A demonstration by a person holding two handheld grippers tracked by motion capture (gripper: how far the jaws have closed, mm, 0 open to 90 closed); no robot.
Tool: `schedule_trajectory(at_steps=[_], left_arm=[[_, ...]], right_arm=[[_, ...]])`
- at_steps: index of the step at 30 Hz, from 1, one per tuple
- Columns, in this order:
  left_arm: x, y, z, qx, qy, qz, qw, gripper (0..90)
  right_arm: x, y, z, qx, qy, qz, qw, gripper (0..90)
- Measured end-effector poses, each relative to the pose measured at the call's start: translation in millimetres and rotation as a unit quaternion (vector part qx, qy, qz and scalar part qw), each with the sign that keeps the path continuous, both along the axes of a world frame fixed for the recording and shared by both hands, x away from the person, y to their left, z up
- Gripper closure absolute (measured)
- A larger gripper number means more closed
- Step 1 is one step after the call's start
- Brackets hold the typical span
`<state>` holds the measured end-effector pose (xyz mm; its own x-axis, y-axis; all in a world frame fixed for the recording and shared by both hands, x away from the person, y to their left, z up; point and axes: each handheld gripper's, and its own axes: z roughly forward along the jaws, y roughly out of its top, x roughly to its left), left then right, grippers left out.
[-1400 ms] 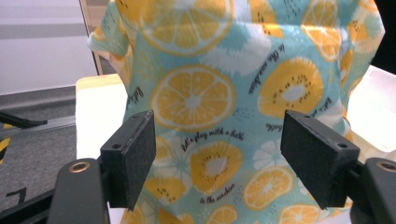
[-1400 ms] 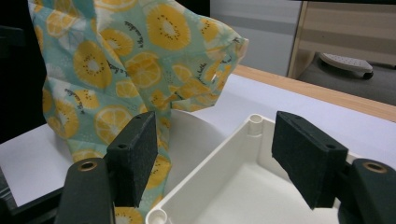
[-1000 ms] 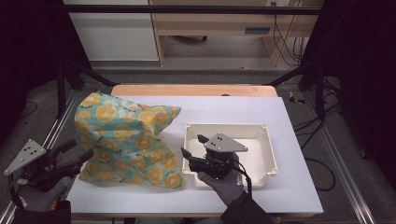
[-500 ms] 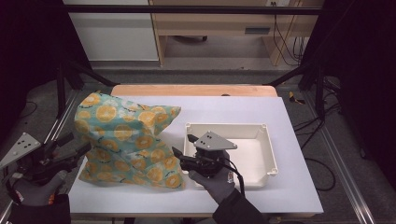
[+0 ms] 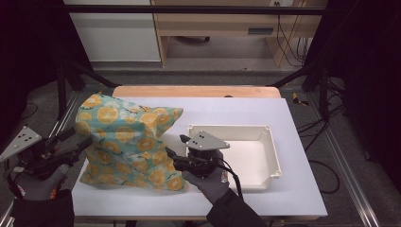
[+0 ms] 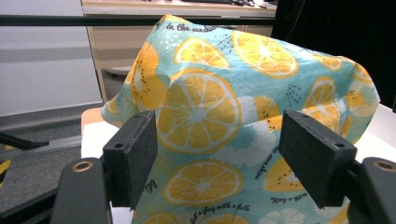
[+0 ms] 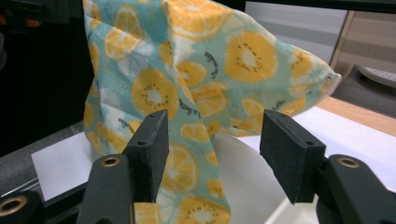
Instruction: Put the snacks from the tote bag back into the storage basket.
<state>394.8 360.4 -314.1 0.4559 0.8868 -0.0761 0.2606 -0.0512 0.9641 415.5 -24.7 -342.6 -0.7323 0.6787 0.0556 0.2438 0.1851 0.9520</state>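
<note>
A teal cloth bag (image 5: 127,142) printed with orange slices stands crumpled on the left half of the white table (image 5: 283,198). My left gripper (image 5: 78,142) sits at the table's left edge, aimed at the bag's side. In the left gripper view its jaws (image 6: 219,140) stand wide open, and the bag (image 6: 210,116) is just beyond them. My right gripper (image 5: 174,147) points left at the bag's right edge, beside a white tray (image 5: 274,156). Its jaws have just been closing. In the right gripper view (image 7: 212,135) a hanging fold of the bag (image 7: 196,70) lies between the pads, and they are not pressing on it.
A wooden strip (image 5: 198,91) runs along the table's far edge. Black frame legs (image 5: 302,75) stand at both far corners. Cabinets stand beyond the table, and cables (image 5: 331,165) lie on the floor at the right. The tray's inside looks bare.
My right gripper has moved left from the tray's near corner to the bag's edge. Its jaws look a little narrower. The left gripper has stayed put.
</note>
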Motion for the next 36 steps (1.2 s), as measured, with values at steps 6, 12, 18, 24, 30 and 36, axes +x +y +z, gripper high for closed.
schedule_trajectory(at_steps=[6,12,18,24,30,36], left_arm=[[6.5,-0.4,-1.9,0.011,0.008,0.005,0.9999,29.4],[11.7,3.1,-11.8,0.008,0.024,0.003,0.9997,33.0],[14.3,4.2,-16.2,0.01,0.03,0.002,0.9995,38.5],[16.4,5.0,-19.8,0.012,0.036,0.002,0.9993,48.4],[16.0,6.0,-20.9,0.015,0.04,0.008,0.9991,63.7],[13.9,9.4,-21.2,0.014,0.047,0.019,0.9986,78.9]], right_arm=[[3.5,14.9,2.2,-0.004,0.0,0.007,1.0,44.4],[10.3,29.8,4.2,-0.007,-0.006,0.01,0.9999,51.7],[17.0,41.8,2.7,-0.018,-0.009,0.013,0.9997,59.1],[22.7,50.8,1.0,-0.031,-0.009,0.01,0.9994,68.1],[22.8,51.4,2.6,-0.023,-0.01,0.01,0.9996,78.2],[23.2,51.2,5.2,-0.025,-0.006,0.01,0.9996,85.8]])
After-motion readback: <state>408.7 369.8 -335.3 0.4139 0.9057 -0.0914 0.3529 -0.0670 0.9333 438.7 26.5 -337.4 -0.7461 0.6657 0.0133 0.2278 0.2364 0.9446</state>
